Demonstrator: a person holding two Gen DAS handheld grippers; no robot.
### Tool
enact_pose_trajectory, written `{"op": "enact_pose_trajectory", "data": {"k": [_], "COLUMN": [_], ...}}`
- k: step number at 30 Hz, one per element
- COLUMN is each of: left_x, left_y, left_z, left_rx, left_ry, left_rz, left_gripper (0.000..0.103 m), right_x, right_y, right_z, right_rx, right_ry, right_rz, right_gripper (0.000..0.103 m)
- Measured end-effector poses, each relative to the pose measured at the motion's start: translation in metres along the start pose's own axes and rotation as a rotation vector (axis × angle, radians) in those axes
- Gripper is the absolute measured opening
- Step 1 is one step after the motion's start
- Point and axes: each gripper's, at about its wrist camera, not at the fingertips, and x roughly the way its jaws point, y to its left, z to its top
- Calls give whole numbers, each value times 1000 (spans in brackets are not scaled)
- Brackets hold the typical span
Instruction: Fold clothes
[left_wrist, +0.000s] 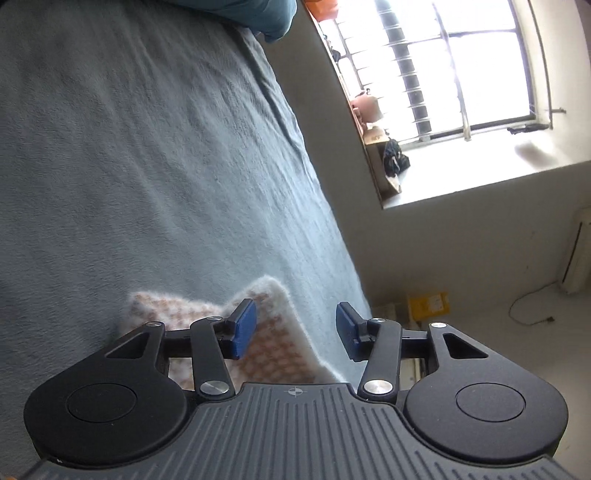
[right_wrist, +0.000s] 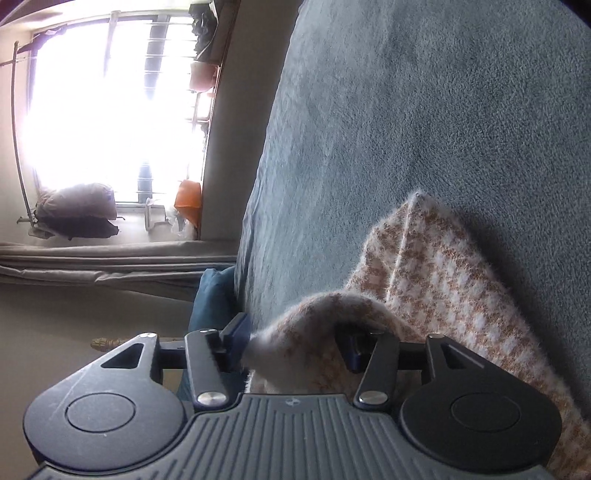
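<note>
Lower centre of the left view: left gripper (left_wrist: 295, 328) spread wide, holding nothing, over a fuzzy checked sweater (left_wrist: 273, 343) on the blue bedspread (left_wrist: 147, 166). Lower centre of the right view: right gripper (right_wrist: 293, 345) has a bunched fold of sweater (right_wrist: 454, 280) between its fingers; whether clamped, cannot tell. Judged soft, light, limp; take it at an edge or corner.

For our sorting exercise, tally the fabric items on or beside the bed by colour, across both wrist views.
Grey-blue bed blanket: 1
Orange-and-white checked knit garment: 1
Teal pillow: 1
Total: 3
</note>
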Motion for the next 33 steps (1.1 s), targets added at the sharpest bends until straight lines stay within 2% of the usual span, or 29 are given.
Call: {"op": "enact_pose_trajectory", "data": {"k": [5,8,12,16,19,23,26,33], "left_x": [-26,-46,-71,-100,-117,-110,-90,-57], "left_y": [-6,-7,-8,-1,11,32,40,54], "left_z": [-24,-41,-61,-83,-101,-131,-143,-136], "left_rx": [138,208,305,365,348,268,243,135], "left_ry": [60,101,158,187,219,267,237,139], "left_rz": [38,64,109,137,117,127,152,129], "left_gripper": [48,48,52,58,67,70,70,70], "right_x": [-23,-39,-74,-112,-132,-141,-125,-85], "right_y": [-2,-3,2,3,-3,-44,-74,-84], "right_z": [5,6,-17,-56,-88,-128,-139,-119], "right_rx": [49,69,-11,-129,-211,-185,-161,-163], "right_ry": [-121,-184,-110,-20,56,125,116,17], "right_rz": [-15,-20,51,97,97,-13,-103,-63], "right_gripper": [95,96,96,96,97,98,98,97]}}
